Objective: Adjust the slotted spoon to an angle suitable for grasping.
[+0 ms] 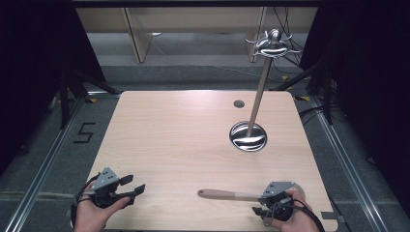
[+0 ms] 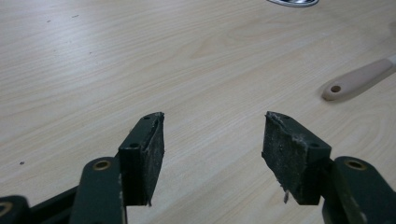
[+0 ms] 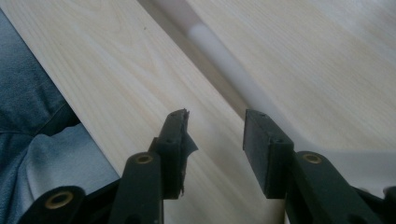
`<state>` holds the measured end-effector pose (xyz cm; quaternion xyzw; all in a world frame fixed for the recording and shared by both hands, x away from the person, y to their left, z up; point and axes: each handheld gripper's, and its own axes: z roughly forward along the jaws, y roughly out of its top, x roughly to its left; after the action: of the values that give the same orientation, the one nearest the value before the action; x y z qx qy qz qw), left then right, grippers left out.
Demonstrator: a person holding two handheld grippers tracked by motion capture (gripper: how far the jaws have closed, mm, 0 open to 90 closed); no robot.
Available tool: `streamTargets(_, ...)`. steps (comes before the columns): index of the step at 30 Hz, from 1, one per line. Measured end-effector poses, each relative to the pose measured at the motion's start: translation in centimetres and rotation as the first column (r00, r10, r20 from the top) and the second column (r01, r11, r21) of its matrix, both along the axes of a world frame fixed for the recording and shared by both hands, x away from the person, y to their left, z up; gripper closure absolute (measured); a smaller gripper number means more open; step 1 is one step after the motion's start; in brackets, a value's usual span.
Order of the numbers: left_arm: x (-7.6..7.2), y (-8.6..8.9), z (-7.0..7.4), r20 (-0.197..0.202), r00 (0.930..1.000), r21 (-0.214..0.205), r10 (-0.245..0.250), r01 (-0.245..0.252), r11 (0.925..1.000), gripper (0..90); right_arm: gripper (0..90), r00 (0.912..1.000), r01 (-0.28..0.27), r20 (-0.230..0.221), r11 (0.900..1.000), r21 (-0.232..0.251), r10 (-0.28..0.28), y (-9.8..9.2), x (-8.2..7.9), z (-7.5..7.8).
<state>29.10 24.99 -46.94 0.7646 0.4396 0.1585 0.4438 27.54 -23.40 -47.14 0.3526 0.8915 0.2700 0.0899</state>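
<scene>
Two grippers sit low at the near edge of the pale wooden tabletop (image 1: 183,140). The left gripper (image 1: 131,185), near the left corner, has jaws wide apart over bare wood. The right gripper (image 1: 258,205) is by the right corner, jaws apart, just beside the beige-handled long utensil (image 1: 227,195) lying along that near edge.

Overhead and close gripper cameras share table (image 1: 183,140)
</scene>
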Motion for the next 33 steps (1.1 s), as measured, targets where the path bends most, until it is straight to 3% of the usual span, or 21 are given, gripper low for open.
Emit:
streamTargets(1,0.2,-0.1,-0.2,-0.006,1.0000,0.010,-0.006,0.006,0.9999,37.9,60.1,1.0000,-0.008,0.003,0.9999,-0.007,0.008,0.1,0.1,0.0)
streamTargets(2,0.5,-0.1,-0.3,-0.002,0.9997,0.017,-0.023,0.023,0.9996,37.7,62.4,0.9992,-0.040,0.002,0.9980,-0.048,0.040,0.3,0.5,0.4)
streamTargets(3,0.6,-0.2,-0.4,-0.015,0.9994,0.029,-0.030,0.030,0.9991,37.7,62.4,0.9992,-0.040,0.002,0.9980,-0.048,0.040,0.3,0.5,0.4)
streamTargets(4,0.8,-0.4,-0.4,-0.020,0.9994,0.019,-0.027,0.028,0.9994,37.8,71.5,0.9959,-0.077,0.041,0.9933,-0.086,0.081,0.2,1.3,0.8)
streamTargets(5,1.0,-0.5,-0.5,-0.016,0.9994,0.014,-0.030,0.030,0.9995,37.8,71.5,0.9959,-0.077,0.041,0.9933,-0.086,0.081,0.2,1.3,0.8)
streamTargets(8,1.2,-0.9,-0.6,-0.026,0.9985,0.024,-0.048,0.048,0.9985,37.8,87.9,0.9934,-0.103,0.033,0.9807,-0.166,0.110,0.3,2.8,1.8)
streamTargets(10,1.0,-1.1,-0.7,-0.025,0.9981,0.022,-0.056,0.056,0.9982,37.8,89.9,0.9944,-0.091,0.037,0.9800,-0.177,0.099,0.3,3.4,1.9)
streamTargets(11,0.9,-1.0,-0.7,-0.029,0.9975,0.034,-0.064,0.065,0.9973,37.9,90.0,0.9974,-0.057,0.032,0.9813,-0.184,0.064,0.4,4.5,2.2)
streamTargets(15,0.6,-0.7,-0.6,-0.026,0.9972,0.035,-0.070,0.071,0.9969,38.0,90.0,0.9984,-0.035,0.038,0.9833,-0.179,0.042,1.2,5.7,2.4)
streamTargets(18,0.6,-0.7,-0.6,-0.026,0.9977,0.030,-0.062,0.062,0.9976,38.0,90.0,0.9982,-0.054,0.017,0.9844,-0.167,0.058,3.3,6.3,2.6)
streamTargets(20,0.6,-0.7,-0.6,-0.028,0.9977,0.028,-0.062,0.063,0.9976,38.1,90.0,0.9924,-0.120,0.003,0.9784,-0.168,0.123,5.2,6.8,2.4)
streamTargets(21,0.6,-0.6,-0.6,-0.027,0.9969,0.047,-0.074,0.075,0.9961,38.1,90.0,0.9926,-0.121,-0.014,0.9786,-0.166,0.120,5.9,6.9,2.3)
streamTargets(22,0.6,-0.8,-0.6,-0.026,0.9973,0.032,-0.068,0.069,0.9971,38.1,90.0,0.9882,-0.152,-0.005,0.9725,-0.176,0.153,6.6,7.3,1.9)
streamTargets(23,0.5,-0.9,-0.6,-0.028,0.9972,0.029,-0.069,0.070,0.9971,38.1,90.0,0.9900,-0.141,-0.027,0.9738,-0.178,0.139,7.2,7.4,1.7)
streamTargets(25,0.5,-0.8,-0.6,-0.034,0.9962,0.040,-0.080,0.082,0.9959,38.1,90.0,0.9852,-0.172,-0.037,0.9633,-0.206,0.168,7.9,8.0,0.8)
streamTargets(27,0.5,-0.9,-0.7,-0.027,0.9971,0.021,-0.071,0.071,0.9972,38.1,90.0,0.9912,-0.123,-0.076,0.9672,-0.222,0.109,8.2,7.8,0.5)
streamTargets(29,0.5,-0.8,-0.7,-0.030,0.9969,0.027,-0.073,0.073,0.9970,38.1,90.0,0.9872,-0.158,-0.063,0.9596,-0.233,0.147,7.6,8.3,0.5)
streamTargets(30,0.5,-0.8,-0.7,-0.031,0.9970,0.029,-0.070,0.071,0.9970,38.1,90.0,0.9926,-0.110,-0.074,0.9678,-0.226,0.096,6.7,8.3,0.6)
streamTargets(31,0.5,-0.8,-0.7,-0.032,0.9970,0.030,-0.070,0.071,0.9970,38.1,90.0,0.9926,-0.110,-0.074,0.9678,-0.226,0.096,6.7,8.3,0.6)
streamTargets(32,0.5,-0.7,-0.7,-0.032,0.9970,0.037,-0.071,0.072,0.9967,38.2,90.0,0.9952,-0.060,-0.090,0.9645,-0.257,0.038,5.6,8.3,0.5)
streamTargets(33,0.4,-0.8,-0.6,-0.032,0.9970,0.030,-0.070,0.071,0.9970,38.2,90.0,0.9952,-0.060,-0.090,0.9645,-0.257,0.038,5.6,8.3,0.5)
